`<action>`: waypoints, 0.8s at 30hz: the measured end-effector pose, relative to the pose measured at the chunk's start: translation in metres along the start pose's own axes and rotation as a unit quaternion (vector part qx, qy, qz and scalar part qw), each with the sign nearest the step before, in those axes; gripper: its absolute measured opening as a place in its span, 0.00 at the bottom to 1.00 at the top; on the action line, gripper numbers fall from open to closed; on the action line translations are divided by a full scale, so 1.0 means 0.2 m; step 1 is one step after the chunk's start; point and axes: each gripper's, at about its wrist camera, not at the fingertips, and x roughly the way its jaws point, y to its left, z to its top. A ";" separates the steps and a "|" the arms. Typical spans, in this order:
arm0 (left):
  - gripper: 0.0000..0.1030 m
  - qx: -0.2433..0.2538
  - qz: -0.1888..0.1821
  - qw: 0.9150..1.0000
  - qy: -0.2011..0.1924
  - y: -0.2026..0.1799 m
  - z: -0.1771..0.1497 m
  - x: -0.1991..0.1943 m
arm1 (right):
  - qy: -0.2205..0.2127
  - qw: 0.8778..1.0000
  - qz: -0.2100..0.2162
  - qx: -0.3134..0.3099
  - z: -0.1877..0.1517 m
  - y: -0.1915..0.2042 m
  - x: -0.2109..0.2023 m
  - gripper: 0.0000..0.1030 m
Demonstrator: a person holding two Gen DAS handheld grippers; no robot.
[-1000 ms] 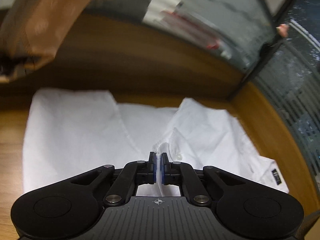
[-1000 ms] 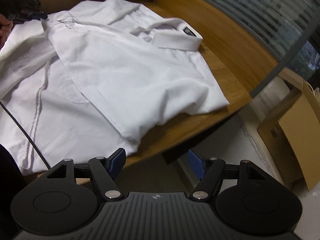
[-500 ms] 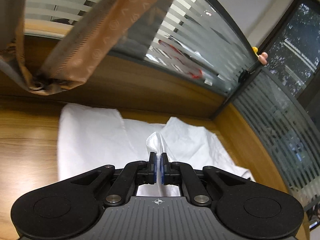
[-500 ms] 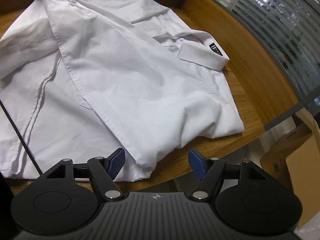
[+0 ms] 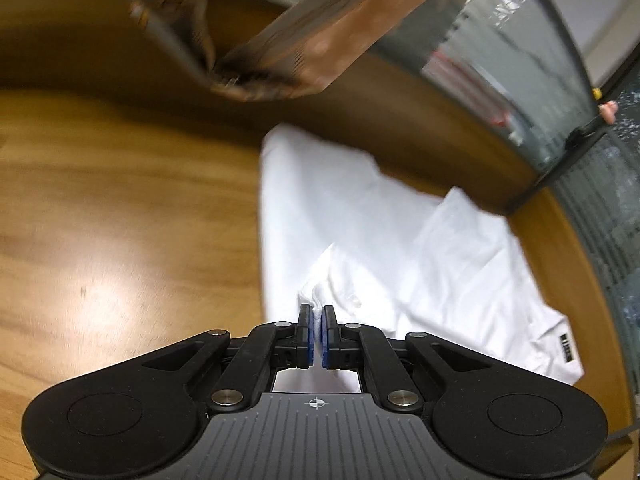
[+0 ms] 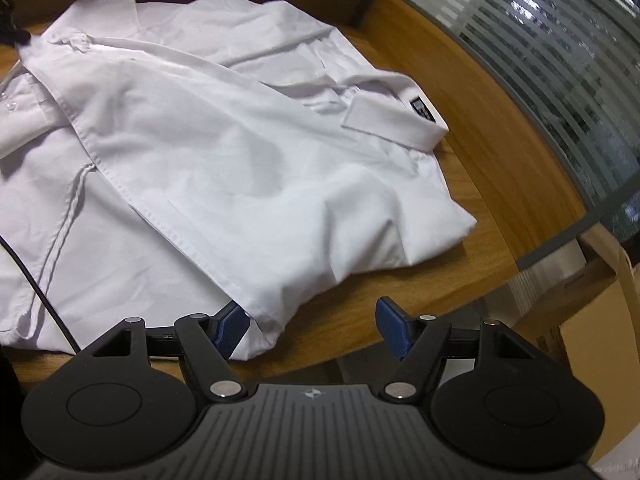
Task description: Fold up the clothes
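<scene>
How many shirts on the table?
1: a white shirt spread across the wooden table, collar toward the glass partition. Anything under it would be hidden.

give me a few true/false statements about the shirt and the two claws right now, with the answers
1. The left claw is shut on a pinch of the white shirt. True.
2. The right claw is clamped shut on the collar. False: its jaws stand open near the shirt's near corner, away from the collar.
3. The shirt lies on a wooden table. True.
4. The collar carries a dark label. True.
5. The shirt is blue with stripes. False: it is plain white.
6. A cardboard box sits on top of the shirt. False: it stands off the table's edge, beyond the right claw.
</scene>
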 end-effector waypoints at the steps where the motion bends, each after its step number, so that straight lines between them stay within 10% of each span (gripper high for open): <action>1: 0.06 0.001 0.005 1.000 0.001 0.01 -0.01 0.01 | -0.004 1.000 0.000 -0.006 0.00 0.00 0.00 0.70; 7: 0.06 0.036 0.034 0.999 0.005 -0.02 -0.05 0.07 | -0.032 0.999 0.005 -0.042 0.00 0.01 -0.02 0.52; 9: 0.07 0.045 0.044 0.998 0.006 -0.03 -0.06 0.08 | -0.040 0.997 0.013 -0.061 -0.01 0.01 -0.03 0.17; 11: 0.07 0.054 0.051 0.997 0.006 -0.05 -0.06 0.09 | -0.044 0.995 0.023 -0.084 -0.02 0.02 -0.04 0.06; 19: 0.10 0.092 0.061 0.994 0.007 -0.08 -0.05 0.12 | -0.010 0.974 0.083 -0.209 -0.13 0.05 -0.04 0.07; 24: 0.29 0.075 0.042 0.996 -0.016 -0.06 -0.01 0.01 | -0.031 0.976 0.132 -0.172 -0.08 -0.14 -0.13 0.29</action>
